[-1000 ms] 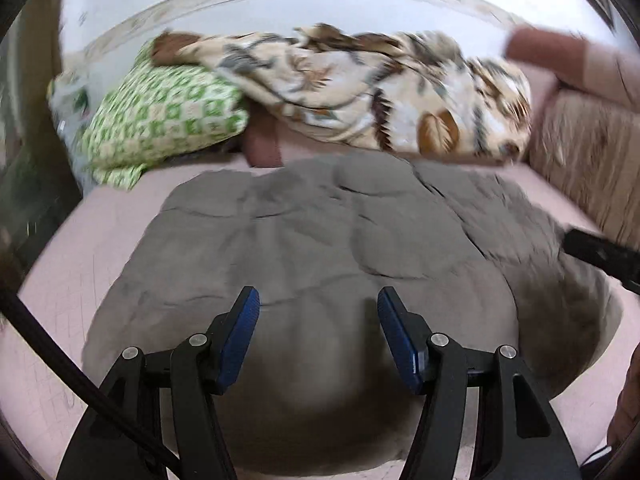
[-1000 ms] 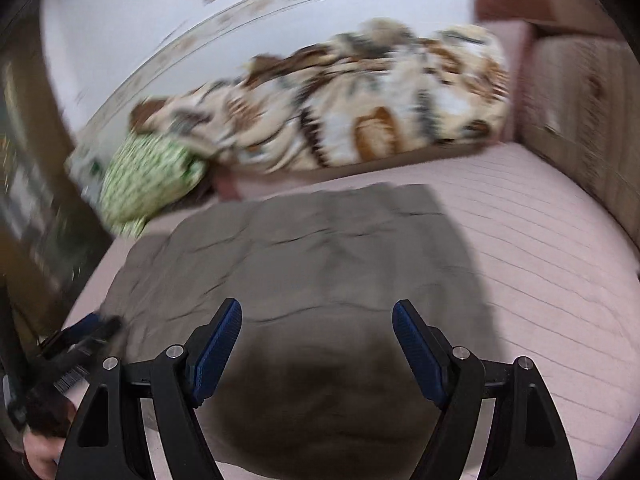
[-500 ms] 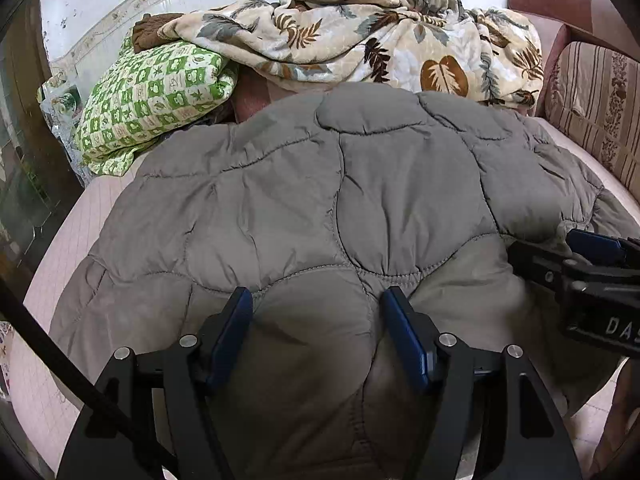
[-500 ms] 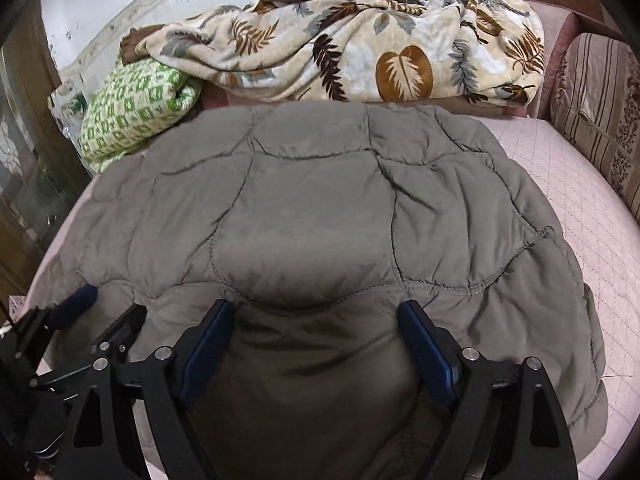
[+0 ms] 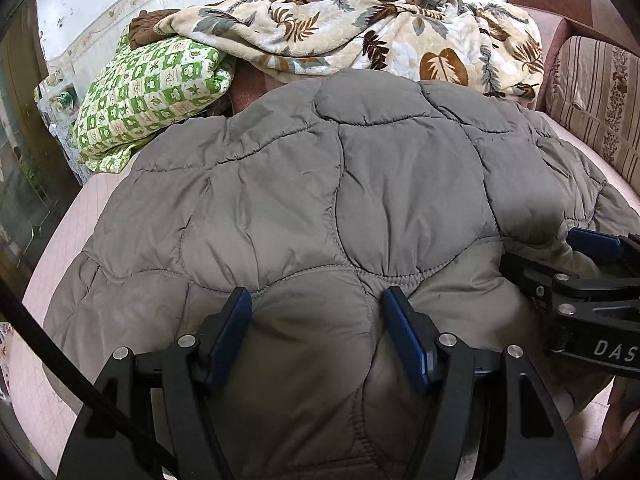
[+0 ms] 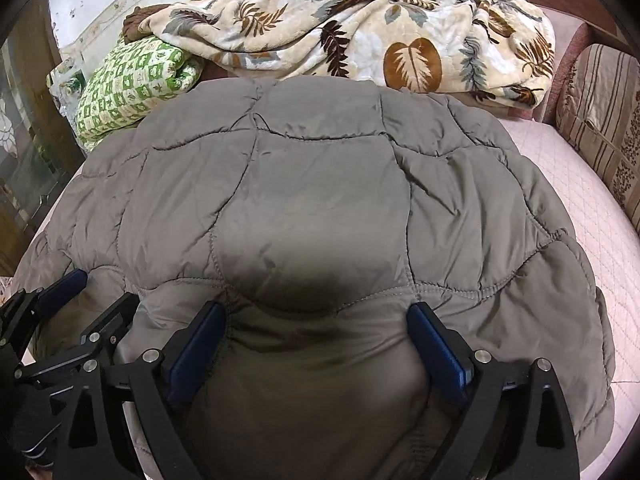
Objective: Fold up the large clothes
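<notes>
Where claws (image 5: pixel 316 332) gape — quilted coat (image 5: pixel 320 200)

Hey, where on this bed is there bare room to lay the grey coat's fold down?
Bare pink mattress shows right of the coat, up to the striped cushion. A narrower strip lies left of the coat, below the green pillow. The far side is crowded: the leaf blanket and pillow sit against the coat's far edge.

Left gripper (image 5: pixel 318 312) sits low with blue-padded fingers (image 5: pixel 232 328) spread wide, grey quilted fabric bulging between them; right gripper (image 6: pixel 316 322) is just beside it on the right, jaws parted wider, fabric swelling up between its pads too
</notes>
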Tool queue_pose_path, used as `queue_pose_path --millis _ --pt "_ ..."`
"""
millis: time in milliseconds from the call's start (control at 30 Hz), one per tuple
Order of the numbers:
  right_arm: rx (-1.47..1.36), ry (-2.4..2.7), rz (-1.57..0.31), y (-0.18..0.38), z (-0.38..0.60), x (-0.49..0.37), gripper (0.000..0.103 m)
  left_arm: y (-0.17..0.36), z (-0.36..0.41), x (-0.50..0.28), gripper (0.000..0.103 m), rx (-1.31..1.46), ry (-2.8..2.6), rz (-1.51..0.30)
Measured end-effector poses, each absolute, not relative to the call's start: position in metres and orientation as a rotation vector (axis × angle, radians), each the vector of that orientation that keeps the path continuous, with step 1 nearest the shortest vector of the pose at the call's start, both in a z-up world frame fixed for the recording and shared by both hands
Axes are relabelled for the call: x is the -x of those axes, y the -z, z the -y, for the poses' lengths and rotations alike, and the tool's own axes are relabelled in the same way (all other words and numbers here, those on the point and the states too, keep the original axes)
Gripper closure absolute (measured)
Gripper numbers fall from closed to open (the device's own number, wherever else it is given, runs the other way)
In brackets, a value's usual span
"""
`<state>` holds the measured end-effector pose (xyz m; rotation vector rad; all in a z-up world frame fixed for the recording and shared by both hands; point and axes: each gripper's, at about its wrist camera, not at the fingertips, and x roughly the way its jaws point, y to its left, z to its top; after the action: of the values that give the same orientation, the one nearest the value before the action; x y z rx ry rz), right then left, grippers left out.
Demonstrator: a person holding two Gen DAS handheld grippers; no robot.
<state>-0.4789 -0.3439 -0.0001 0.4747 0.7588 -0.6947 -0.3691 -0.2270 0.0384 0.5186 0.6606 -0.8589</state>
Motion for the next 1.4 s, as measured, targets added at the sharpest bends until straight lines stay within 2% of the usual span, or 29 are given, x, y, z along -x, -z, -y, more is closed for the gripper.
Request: queue_pose_path --millis 300,500,733,900,1100,1300,1333,1400 --pt "-0.514 0.702 -0.681 -0.029 0.342 0.506 0.008 -0.056 0.215 0.367 0.036 -0.454 0.889 -0.637" --pt "-0.532 0.765 -0.629 -0.047 0.344 0.546 0.008 -0.083 0.169 0.339 0.036 -0.393 0.773 -0.598" --pt "-0.593 0.825 -0.649 -0.033 0.338 0.594 0.008 -0.050 0.117 0.281 0.036 -0.291 0.636 -0.818" --pt "-0.612 0.836 -0.787 0.008 0.350 0.582 0.007 -0.032 0.126 0.272 0.033 -0.301 0.646 -0.874" --pt "-0.619 0.867 -0.771 0.002 0.353 0.579 0.005 -0.046 0.118 0.290 0.033 -0.243 0.622 -0.785" --pt "-0.538 0.875 -0.579 -0.046 0.312 0.607 0.005 -0.082 0.088 0.360 0.030 -0.174 0.771 -0.636" --pt "-0.514 0.878 -0.559 -0.051 0.304 0.608 0.005 -0.087 0.083 0.373 0.029 -0.182 0.786 -0.600" --pt "-0.438 0.886 -0.513 -0.063 0.277 0.615 0.004 -0.094 0.068 0.403 0.018 -0.201 0.829 -0.511"
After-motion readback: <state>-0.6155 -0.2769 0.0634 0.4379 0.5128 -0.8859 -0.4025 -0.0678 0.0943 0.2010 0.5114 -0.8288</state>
